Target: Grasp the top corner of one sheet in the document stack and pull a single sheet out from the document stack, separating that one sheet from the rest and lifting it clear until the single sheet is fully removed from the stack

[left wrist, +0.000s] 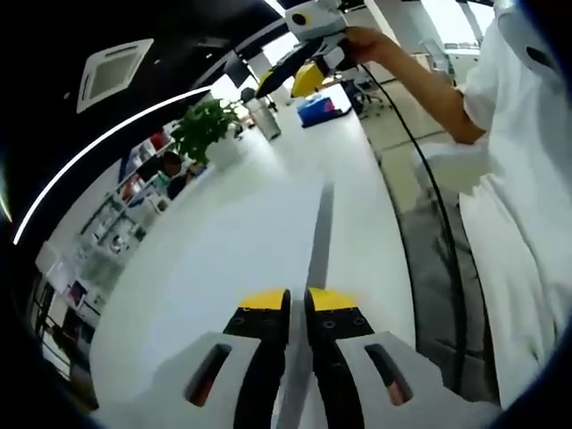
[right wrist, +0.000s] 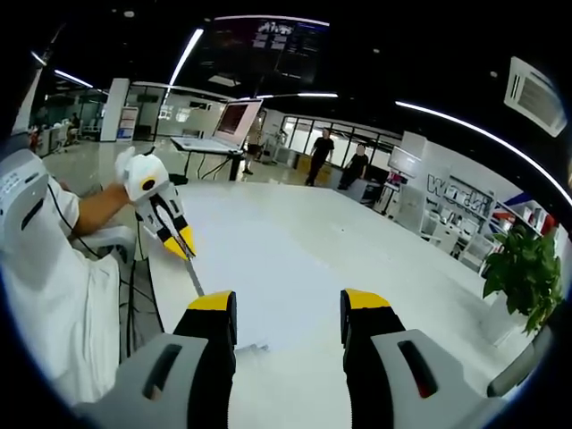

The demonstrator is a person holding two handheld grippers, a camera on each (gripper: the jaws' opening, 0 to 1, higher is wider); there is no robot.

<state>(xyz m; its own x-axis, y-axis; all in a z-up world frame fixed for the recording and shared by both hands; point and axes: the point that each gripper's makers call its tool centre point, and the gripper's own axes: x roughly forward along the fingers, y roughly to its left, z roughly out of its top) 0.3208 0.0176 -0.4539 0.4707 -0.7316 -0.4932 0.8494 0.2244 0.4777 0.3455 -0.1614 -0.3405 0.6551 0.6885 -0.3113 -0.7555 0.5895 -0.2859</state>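
**benchrat:** Which step is this? The left gripper [left wrist: 297, 299] has its 2 jaws pinched almost together on something thin. In the left gripper view, the sheet [left wrist: 322, 223] runs away from the jaws edge-on as a dark line over the white table [left wrist: 206, 268].

**papertray:** Looks like the pull-out to me, probably the late part. In the right gripper view the same gripper sits up off the table with a thin grey edge hanging from its yellow tips, so the sheet is in the air, not lying flat. The right gripper [right wrist: 288, 304] has its 2 jaws spread wide with nothing between them.

**benchrat:** And the stack?

**papertray:** Can't make it out, white on white. So there's no telling if the far end of the sheet is free of it yet.

**benchrat:** Next move then?

**papertray:** My guess: keep the left pinch firm and lift up and away until the whole sheet hangs clear. The right one is open and could steady the loose edge if it flops. A slow pull matters, since only 1 sheet should come.
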